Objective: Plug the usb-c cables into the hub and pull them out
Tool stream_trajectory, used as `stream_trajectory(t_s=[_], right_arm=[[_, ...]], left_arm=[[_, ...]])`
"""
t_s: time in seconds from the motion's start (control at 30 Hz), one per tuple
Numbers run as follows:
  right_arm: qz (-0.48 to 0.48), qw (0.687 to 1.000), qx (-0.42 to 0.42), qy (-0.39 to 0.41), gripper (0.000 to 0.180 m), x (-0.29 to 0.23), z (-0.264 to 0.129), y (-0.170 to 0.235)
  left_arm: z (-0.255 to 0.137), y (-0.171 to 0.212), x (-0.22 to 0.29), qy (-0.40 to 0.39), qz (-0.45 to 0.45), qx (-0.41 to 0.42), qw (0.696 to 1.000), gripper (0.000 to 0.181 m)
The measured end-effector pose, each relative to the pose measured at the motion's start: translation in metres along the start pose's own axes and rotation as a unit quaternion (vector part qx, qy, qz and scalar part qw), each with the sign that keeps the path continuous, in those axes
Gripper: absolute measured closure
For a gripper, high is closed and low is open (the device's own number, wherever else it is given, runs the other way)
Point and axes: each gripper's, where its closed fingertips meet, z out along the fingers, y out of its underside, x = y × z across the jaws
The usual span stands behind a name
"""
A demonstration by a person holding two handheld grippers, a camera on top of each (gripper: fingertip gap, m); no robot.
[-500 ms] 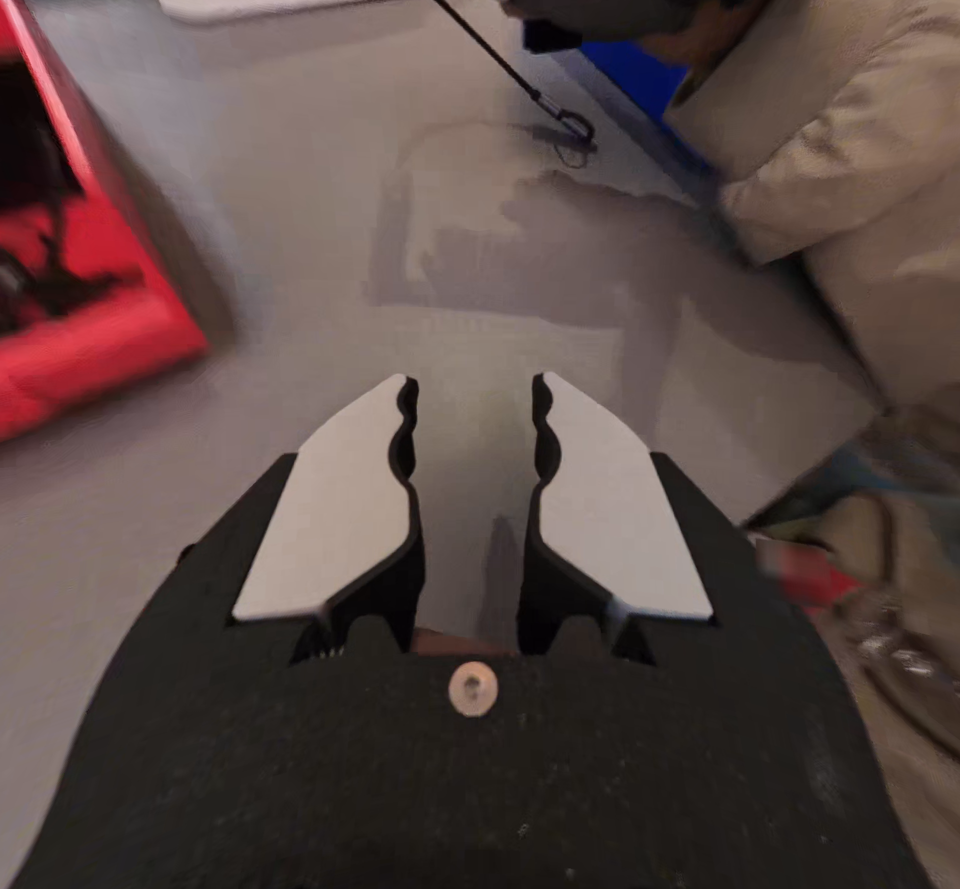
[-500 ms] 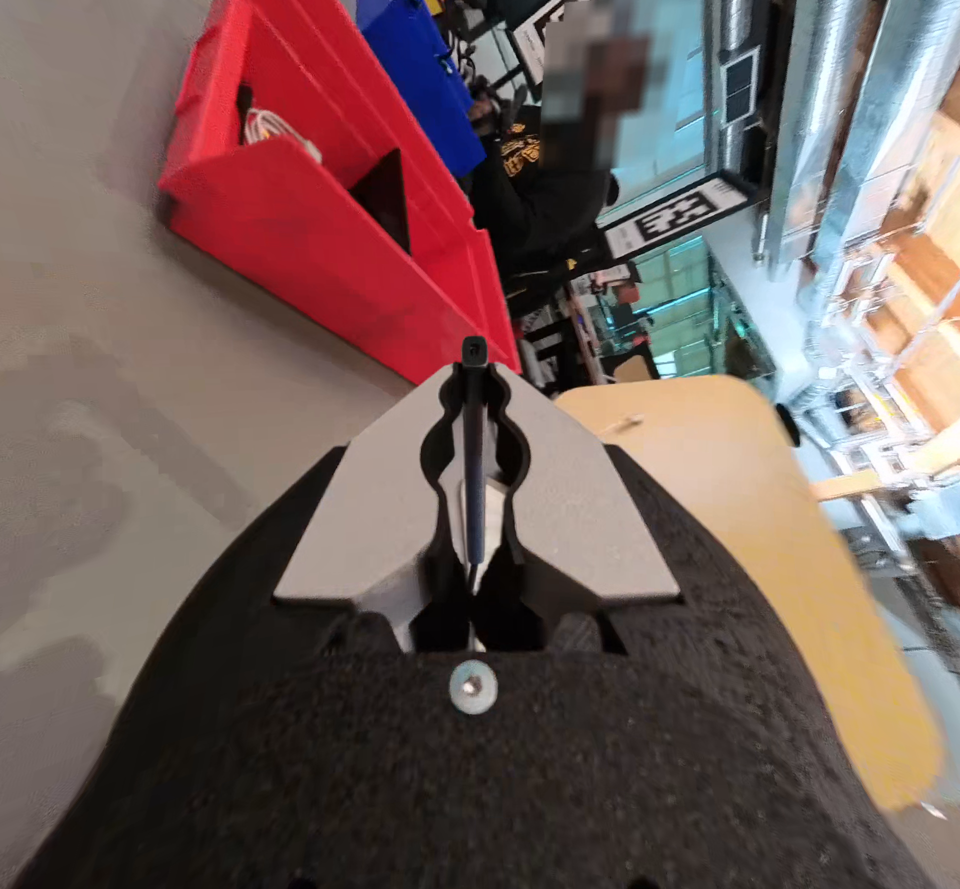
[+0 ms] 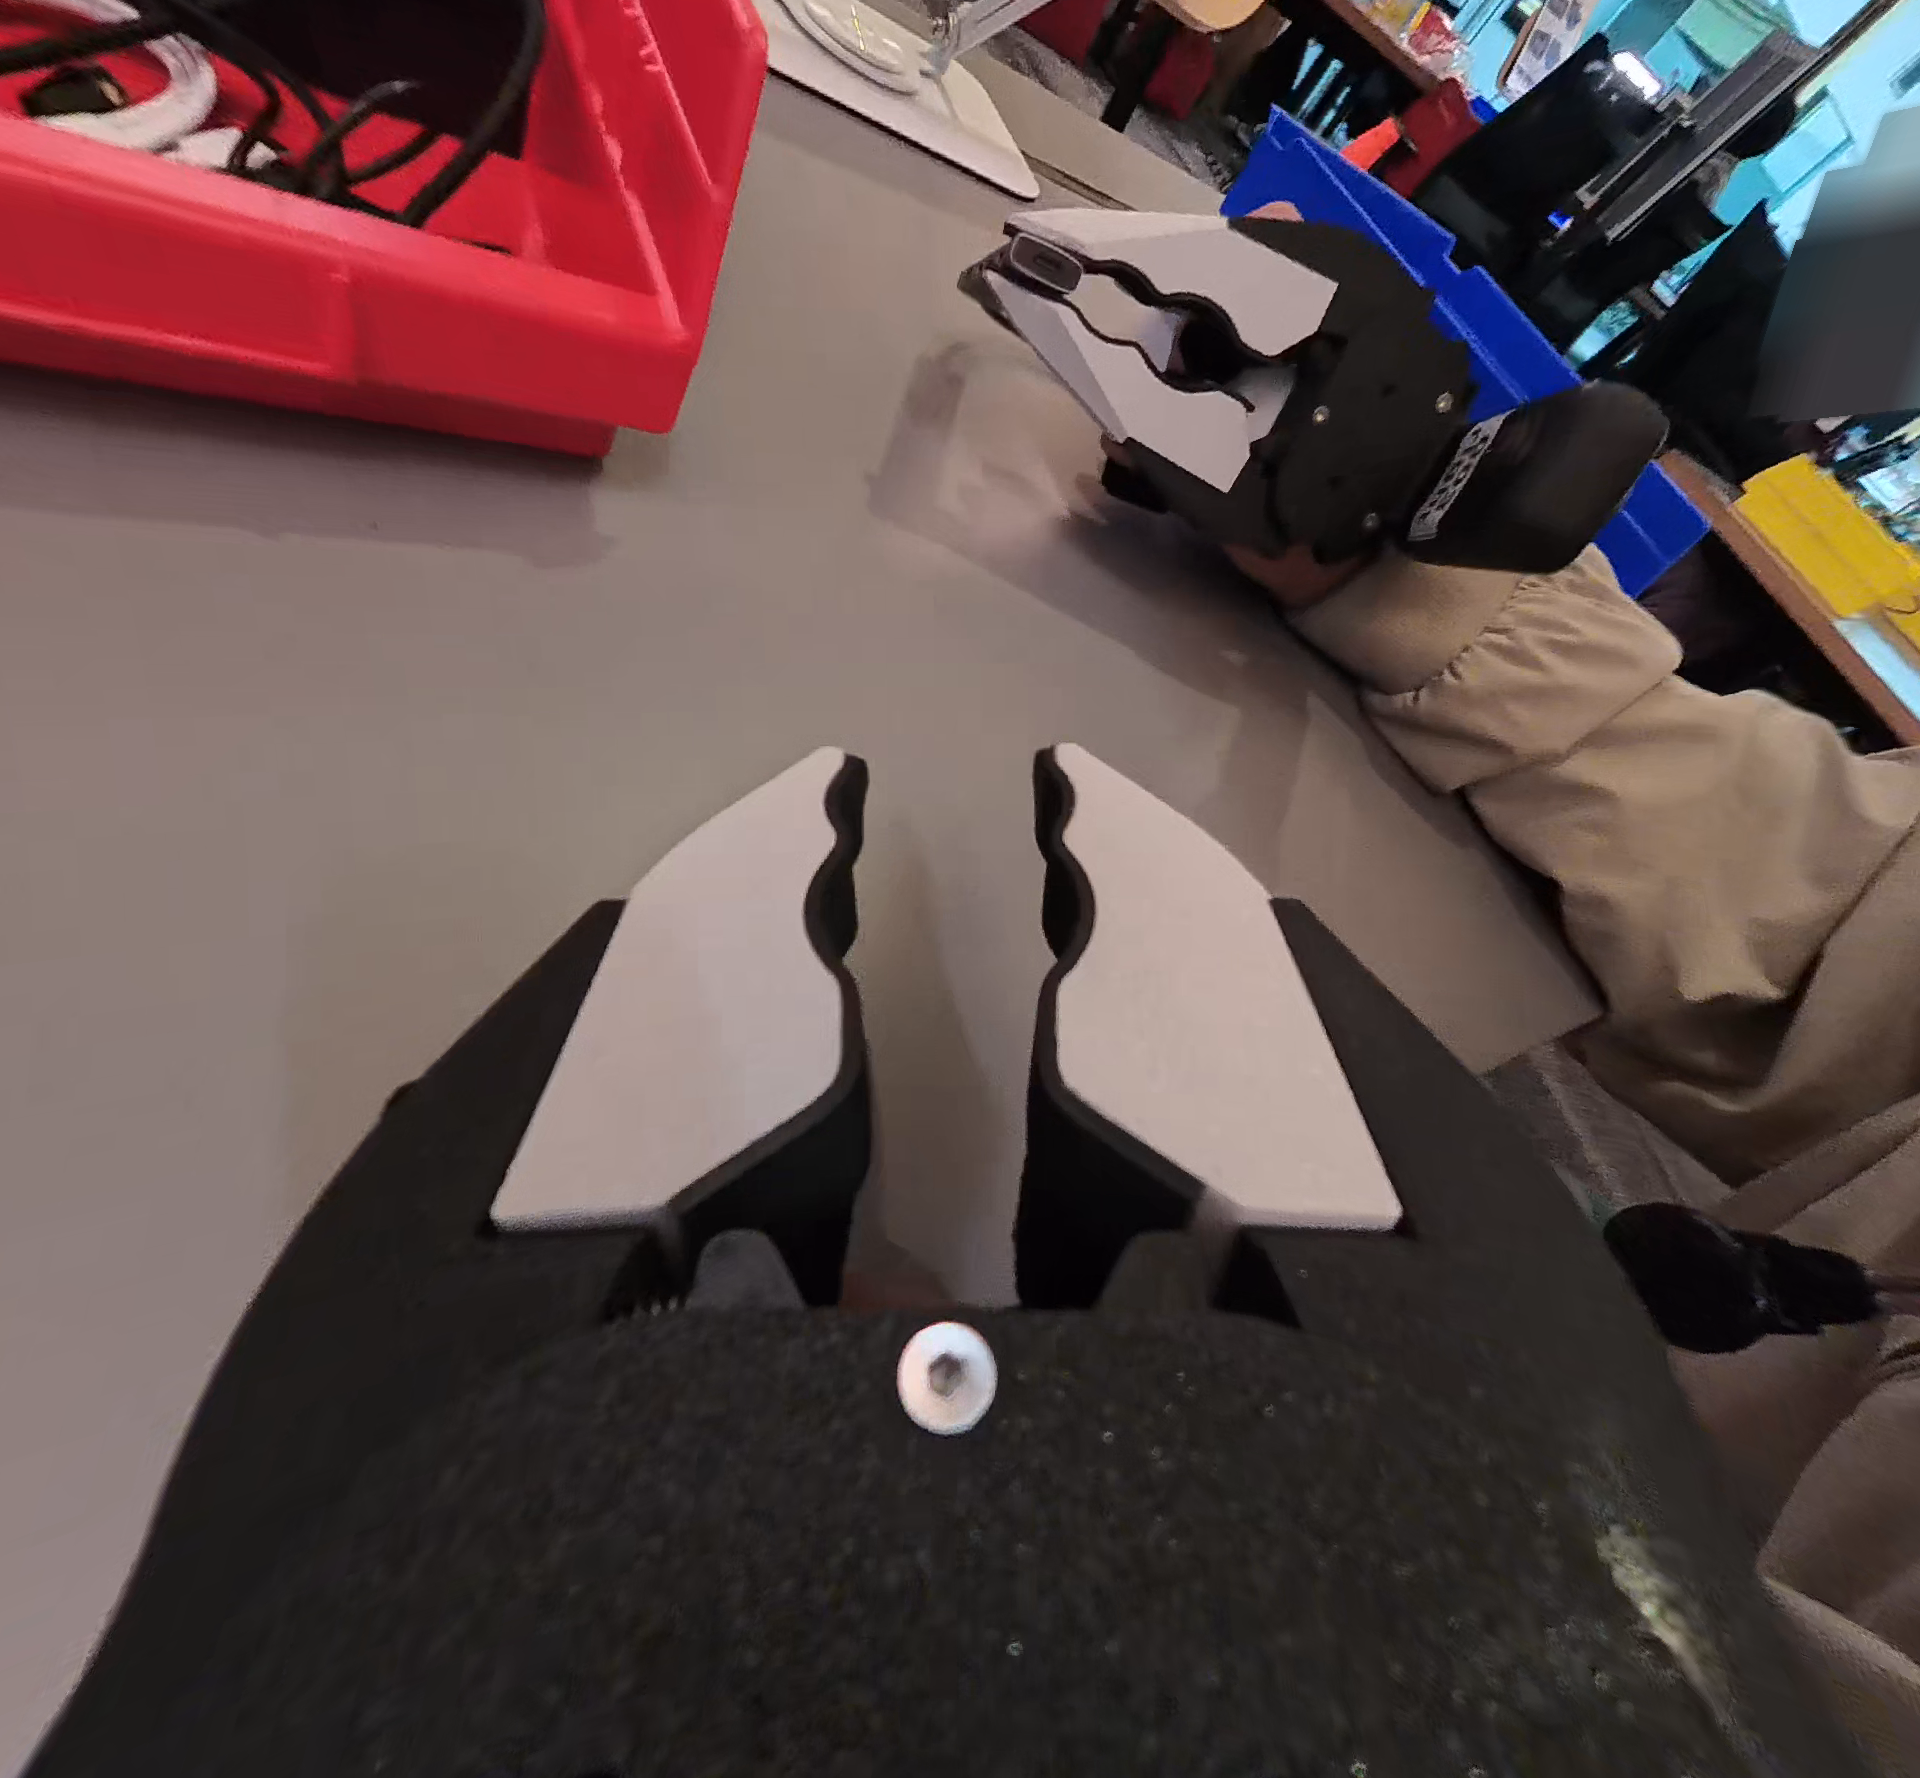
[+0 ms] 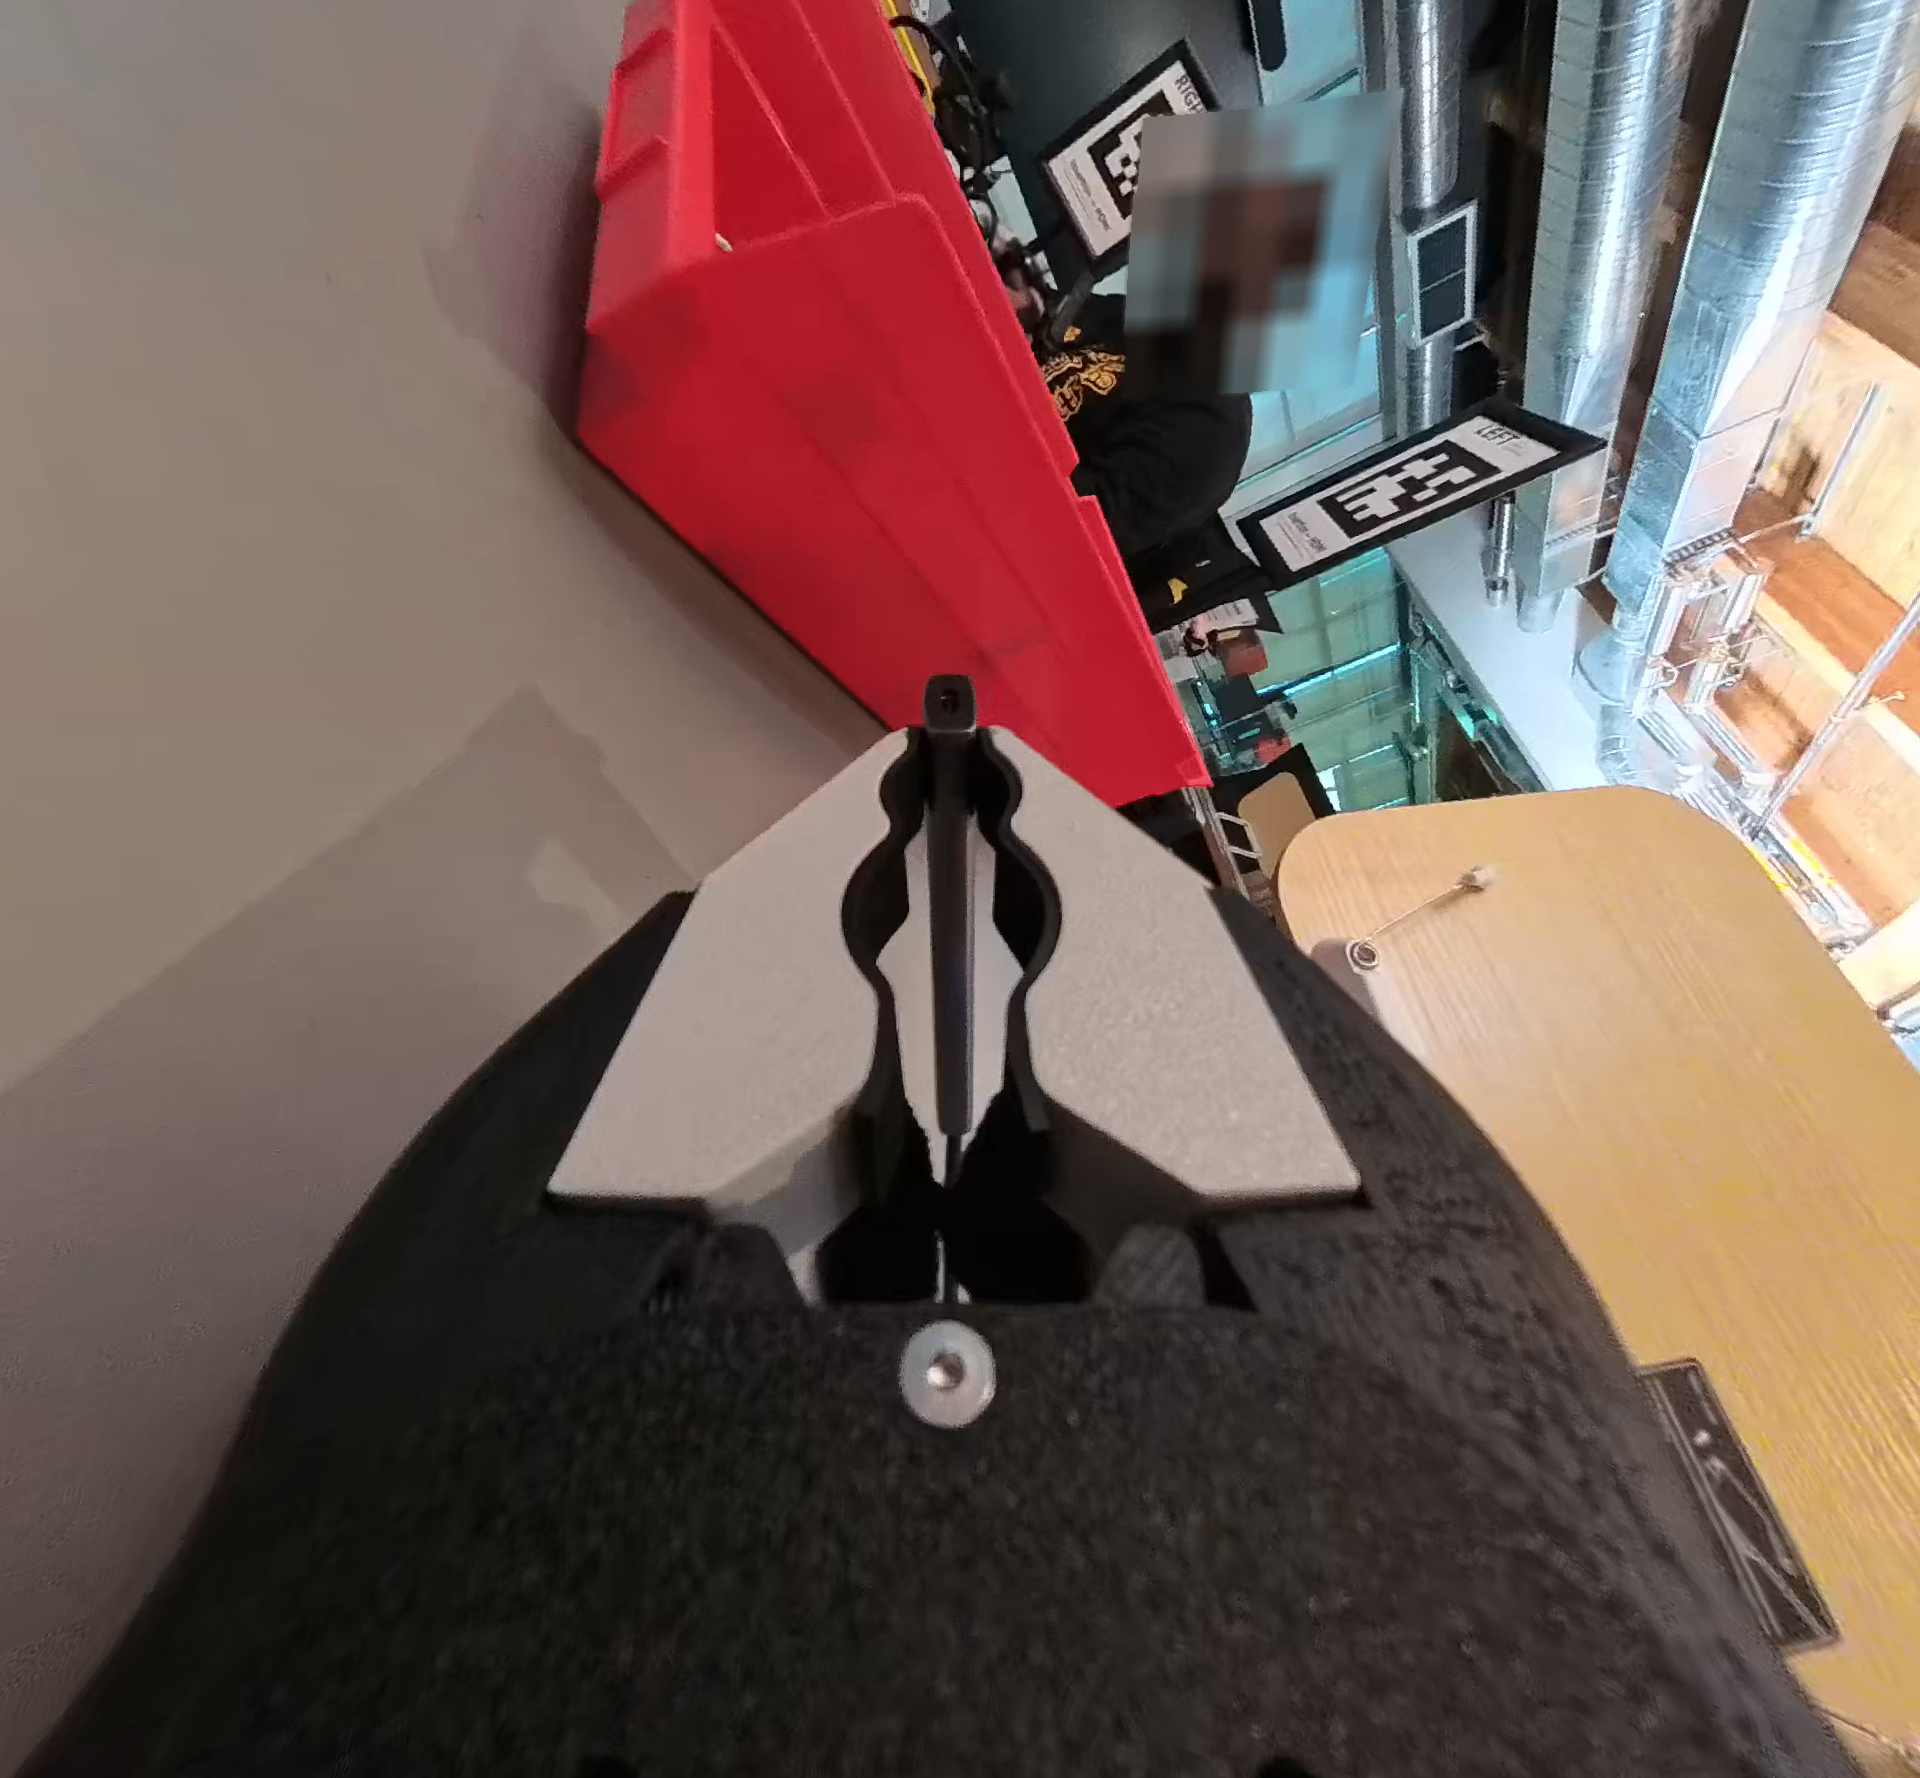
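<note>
Up in the left wrist view, a red bin (image 3: 416,201) on the grey counter (image 3: 312,689) holds tangled black and white cables (image 3: 312,66). The left gripper (image 3: 948,772) is parted, empty. Rightward, the right gripper (image 3: 1023,274) pinches a USB-C plug (image 3: 1044,261). In the right wrist view, that gripper (image 4: 951,741) is clamped on the black plug (image 4: 951,700), near the bin (image 4: 831,440).

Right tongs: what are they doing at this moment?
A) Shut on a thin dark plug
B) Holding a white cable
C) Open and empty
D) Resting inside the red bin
A: the right tongs are closed on a thin dark plug, whose tip sticks out past their tips.
</note>
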Motion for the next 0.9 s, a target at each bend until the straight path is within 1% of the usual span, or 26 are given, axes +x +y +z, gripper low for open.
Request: stream_trajectory(t_s=[0.03,0.17,0.33,0.5,0.63,0.7,0.77,0.8,0.87,0.9], right_arm=[[-0.001,1.000,-0.001,0.002,0.171,0.001,0.000,0.000],[0.026,1.000,0.002,0.002,0.171,0.004,-0.001,0.002],[0.052,0.999,-0.001,0.007,0.171,0.009,-0.002,0.006],[0.042,0.999,-0.003,0.003,0.171,0.006,-0.001,0.005],[0.037,0.999,-0.002,0.001,0.171,0.004,-0.002,0.005],[0.036,0.999,-0.002,0.000,0.171,0.003,-0.002,0.005],[0.034,0.999,-0.003,-0.004,0.171,0.002,-0.002,0.005],[0.032,0.999,-0.004,-0.006,0.171,0.000,-0.002,0.005],[0.028,1.000,-0.004,-0.007,0.171,-0.001,-0.002,0.005],[0.026,1.000,-0.004,-0.007,0.171,-0.001,-0.002,0.005]], left_arm=[[0.001,-0.001,-0.001,-0.006,0.011,0.000,1.000,0.149],[0.006,-0.002,-0.002,-0.029,0.058,-0.002,0.998,0.146],[0.014,0.004,-0.004,-0.028,0.060,-0.019,0.998,0.141],[0.008,-0.011,-0.009,-0.022,0.078,-0.015,0.997,0.142],[0.004,-0.037,-0.032,-0.056,0.080,-0.069,0.993,0.140],[0.005,-0.061,-0.046,-0.081,0.075,-0.097,0.989,0.137],[0.010,-0.088,-0.065,-0.107,0.103,-0.134,0.980,0.135],[0.014,-0.101,-0.079,-0.129,0.131,-0.159,0.970,0.135],[0.024,-0.123,-0.114,-0.180,0.190,-0.216,0.941,0.133],[0.032,-0.131,-0.129,-0.191,0.217,-0.247,0.925,0.133]])
